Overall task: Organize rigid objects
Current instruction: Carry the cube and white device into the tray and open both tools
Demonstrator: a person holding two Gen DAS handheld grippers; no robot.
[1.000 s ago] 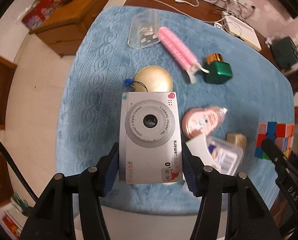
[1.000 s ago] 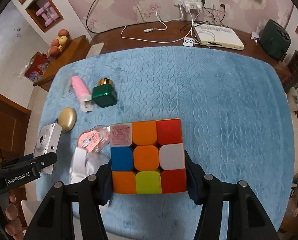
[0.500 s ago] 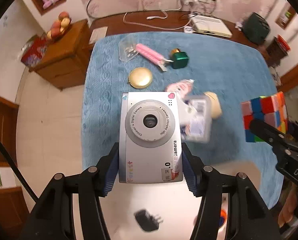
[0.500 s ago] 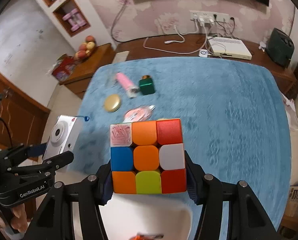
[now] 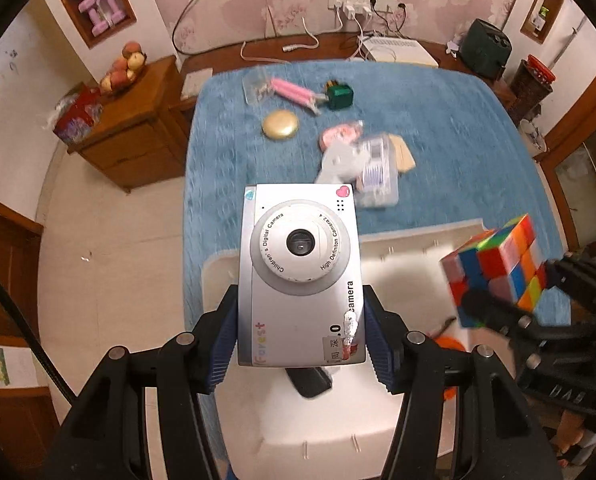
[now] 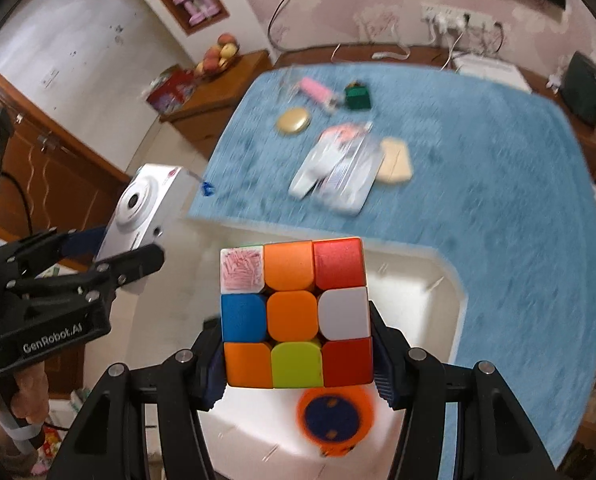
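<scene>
Left wrist view: we are gripping the toy camera (image 5: 299, 276) between the two fingers of our left gripper (image 5: 299, 332), its lens facing up toward us, the jaws pressing on both of its long sides. Directly beneath the gripper we are looking down into a white bin (image 5: 397, 248), where a small black item (image 5: 309, 380) is already lying; to the gripper's right an orange object (image 5: 449, 344) is also peeking out.

In the right wrist view our right gripper (image 6: 296, 356) is clamping the puzzle cube (image 6: 294, 312), and we are holding it over the same bin (image 6: 429, 280), with a round orange-and-blue thing (image 6: 333, 420) sitting just below the fingers.

We are judging the job as partly done: two items appear to be in the bin, two more are in our grippers above it and not yet released. Ahead of both grippers, on the blue cloth (image 6: 497, 152), we are still seeing a gold compact (image 5: 280, 125), a pink roller (image 5: 294, 91), a green bottle (image 5: 340, 97), a clear packet (image 5: 256, 87), and a blurred cluster of packaged items (image 5: 365, 164) waiting to be collected.
</scene>
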